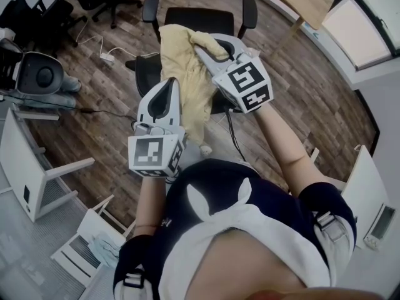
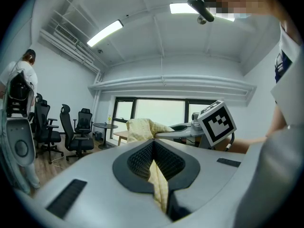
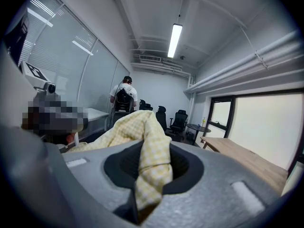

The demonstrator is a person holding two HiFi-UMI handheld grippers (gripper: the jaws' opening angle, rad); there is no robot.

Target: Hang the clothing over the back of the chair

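Yellow checked clothing is hanging bunched above the back of the black office chair. The left gripper fingers are clamped on a thin fold, and the right gripper fingers are pinching a thicker bunch.

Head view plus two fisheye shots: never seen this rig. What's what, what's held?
No robot: a person holds a two-jaw gripper in each hand; the marker cubes belong to them. The head view looks down from the person's head. The other two cameras ride on the grippers, looking along their jaws. The left gripper and the right gripper are each shut on the yellow checked clothing, holding it over a black office chair on a wood floor.
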